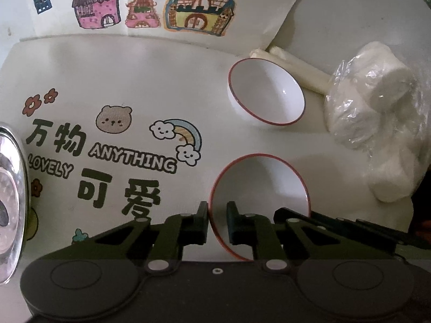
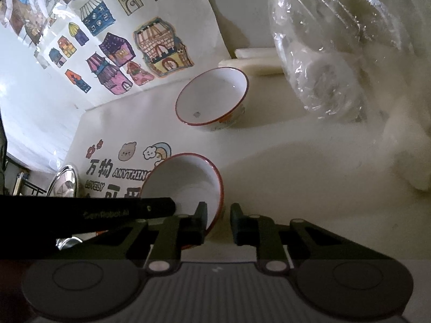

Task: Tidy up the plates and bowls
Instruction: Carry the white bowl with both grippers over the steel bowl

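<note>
Two white bowls with red rims sit on a white printed mat. The near bowl has its left rim between my left gripper's fingers, which straddle the wall closely. In the right wrist view the same bowl has its right rim between my right gripper's fingers, with a visible gap on the outer side. The far bowl stands behind, also seen in the right wrist view. The left gripper's arm crosses the right wrist view.
A shiny steel plate lies at the mat's left edge, also in the right wrist view. A plastic bag of white rolls and pale sticks lie to the right. A wall poster of houses stands behind.
</note>
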`<state>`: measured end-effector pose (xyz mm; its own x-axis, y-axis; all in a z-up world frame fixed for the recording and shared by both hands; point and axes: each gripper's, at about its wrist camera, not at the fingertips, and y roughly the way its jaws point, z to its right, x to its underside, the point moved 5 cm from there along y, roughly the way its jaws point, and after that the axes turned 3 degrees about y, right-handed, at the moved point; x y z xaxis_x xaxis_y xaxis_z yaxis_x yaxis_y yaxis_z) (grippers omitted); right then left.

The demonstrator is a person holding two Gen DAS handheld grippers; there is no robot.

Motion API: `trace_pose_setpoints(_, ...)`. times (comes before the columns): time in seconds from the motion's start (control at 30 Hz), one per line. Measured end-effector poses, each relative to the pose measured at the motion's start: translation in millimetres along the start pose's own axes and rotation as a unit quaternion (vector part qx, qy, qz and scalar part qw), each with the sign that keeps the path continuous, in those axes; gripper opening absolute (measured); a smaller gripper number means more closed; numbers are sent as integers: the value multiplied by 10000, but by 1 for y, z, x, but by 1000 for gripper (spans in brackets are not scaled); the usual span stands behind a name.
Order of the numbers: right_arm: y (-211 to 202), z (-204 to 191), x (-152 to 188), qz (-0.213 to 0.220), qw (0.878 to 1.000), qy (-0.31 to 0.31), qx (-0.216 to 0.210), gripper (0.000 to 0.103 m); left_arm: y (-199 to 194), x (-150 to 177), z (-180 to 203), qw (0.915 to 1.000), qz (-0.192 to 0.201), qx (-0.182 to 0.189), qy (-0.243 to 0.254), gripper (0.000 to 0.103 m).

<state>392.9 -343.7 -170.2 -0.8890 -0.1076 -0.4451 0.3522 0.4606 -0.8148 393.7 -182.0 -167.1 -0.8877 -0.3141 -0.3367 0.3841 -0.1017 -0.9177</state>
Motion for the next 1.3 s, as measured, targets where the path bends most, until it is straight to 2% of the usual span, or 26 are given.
trace_pose_setpoints(0.23, -2, -4, 2, -6, 9999, -80, 112, 14, -8, 2, -1, 10000, 58, 79, -20, 10)
trace_pose_setpoints(0.7, -44, -31, 11, 381, 9991, -103, 171, 14, -58, 10, -8, 9983, 437, 383, 36, 10)
trace_pose_setpoints(1.0, -61, -79, 28, 470, 9986, -233, -2, 14, -101, 27, -49, 9971, 564, 500, -86, 9)
trace_pose_setpoints(1.3, -58, -115, 59, 292, 9990, -302, -126, 14, -119, 52, -87, 9973, 484, 509, -233, 9)
